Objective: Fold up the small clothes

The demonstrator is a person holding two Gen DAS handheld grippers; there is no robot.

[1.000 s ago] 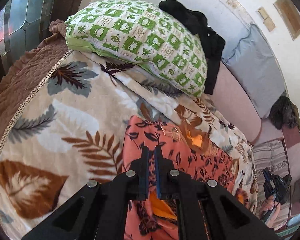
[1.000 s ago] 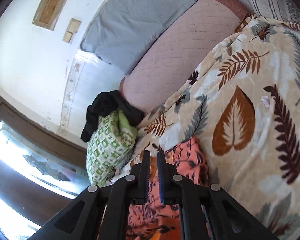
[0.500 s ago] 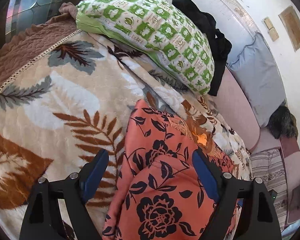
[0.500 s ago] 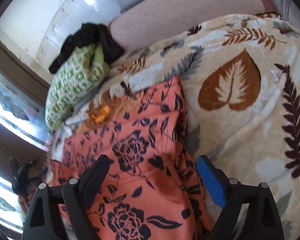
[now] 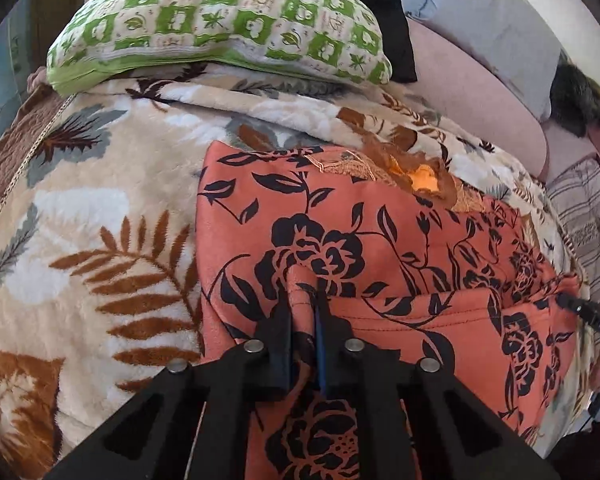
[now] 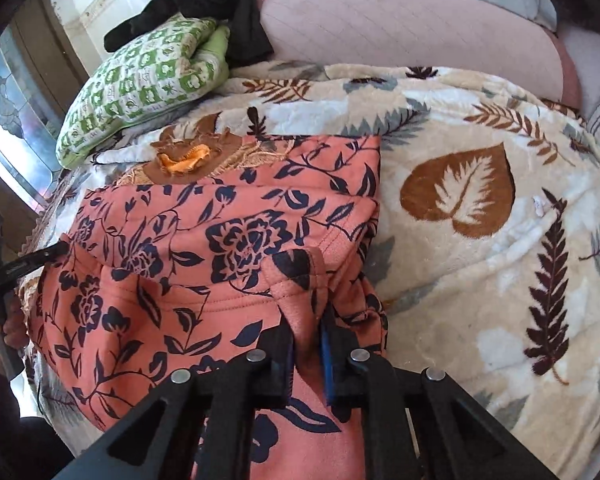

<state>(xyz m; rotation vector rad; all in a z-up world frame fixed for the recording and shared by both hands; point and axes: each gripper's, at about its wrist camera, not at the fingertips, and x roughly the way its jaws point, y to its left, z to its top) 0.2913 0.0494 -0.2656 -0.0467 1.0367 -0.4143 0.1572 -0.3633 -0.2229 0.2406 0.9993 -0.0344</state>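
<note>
A coral garment with black flower print [image 5: 340,240] lies partly folded on a leaf-patterned blanket [image 5: 100,200]. My left gripper [image 5: 304,300] is closing tight on a raised pinch of its folded edge, the fabric pressed between the pads. In the right wrist view the same garment [image 6: 220,240] shows, and my right gripper [image 6: 306,320] is closing on another pinch near the garment's right side. The left gripper [image 6: 24,264], with a hand below it, shows at the left edge there. A brown and orange cloth [image 6: 184,160] peeks out from under the garment's far edge.
A green checked pillow [image 5: 220,20] with a black cloth [image 6: 220,0] on it lies at the back. A pink cushion [image 6: 400,28] and a grey pillow [image 5: 492,12] line the wall. Striped fabric [image 5: 588,208] lies to the right. Bare blanket [image 6: 480,220] spreads right of the garment.
Both grippers opened wide half a second ago, dropped onto the garment, and now have their jaws together on pinches of its fabric. Both cameras sit lower and closer to the cloth.
</note>
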